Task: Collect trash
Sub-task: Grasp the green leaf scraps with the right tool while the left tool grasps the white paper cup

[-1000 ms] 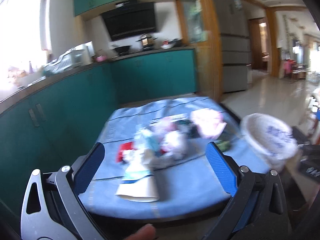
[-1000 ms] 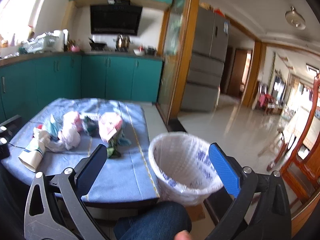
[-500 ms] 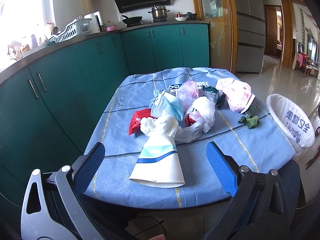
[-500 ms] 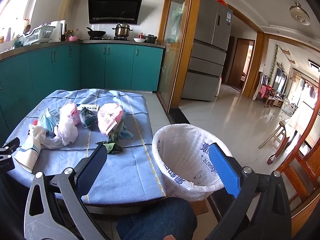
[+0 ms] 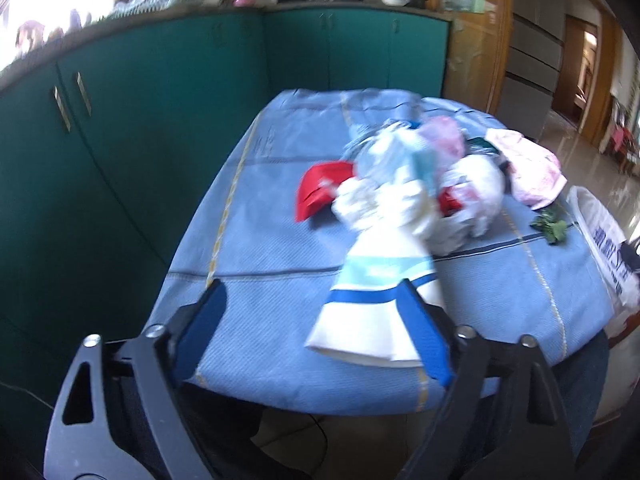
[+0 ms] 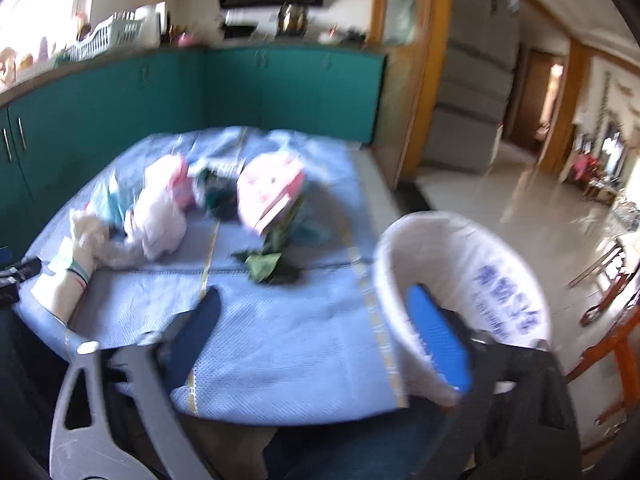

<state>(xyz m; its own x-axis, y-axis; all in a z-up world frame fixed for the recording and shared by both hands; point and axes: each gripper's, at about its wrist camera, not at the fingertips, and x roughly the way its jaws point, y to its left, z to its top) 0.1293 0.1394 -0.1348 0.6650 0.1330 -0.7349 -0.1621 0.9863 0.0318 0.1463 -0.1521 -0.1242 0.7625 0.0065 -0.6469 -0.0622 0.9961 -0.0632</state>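
Trash lies piled on a table under a blue cloth (image 5: 280, 248): a white paper cup (image 5: 372, 300) with a blue band on its side, crumpled tissue (image 5: 360, 200), a red wrapper (image 5: 320, 192), a white plastic bag (image 5: 476, 188), a pink bag (image 6: 268, 188) and green leaves (image 6: 264, 264). My left gripper (image 5: 310, 292) hovers at the table's near edge, its jaws closing; the cup lies just beyond, beside the right finger, untouched. My right gripper (image 6: 314, 296) is also closing over bare cloth, with nothing between its fingers. A bin with a white liner (image 6: 480, 280) stands at the table's right.
Teal cabinets (image 5: 120, 140) run along the left and back. A grey fridge (image 6: 472, 100) stands beyond the table, and a wooden chair (image 6: 612, 344) is at the far right. A person's leg in jeans (image 6: 360, 448) shows under the near table edge.
Both grippers have dropped and come closer to the table, and both pairs of fingers stand narrower. The paper cup now sits right by the left gripper's right finger.
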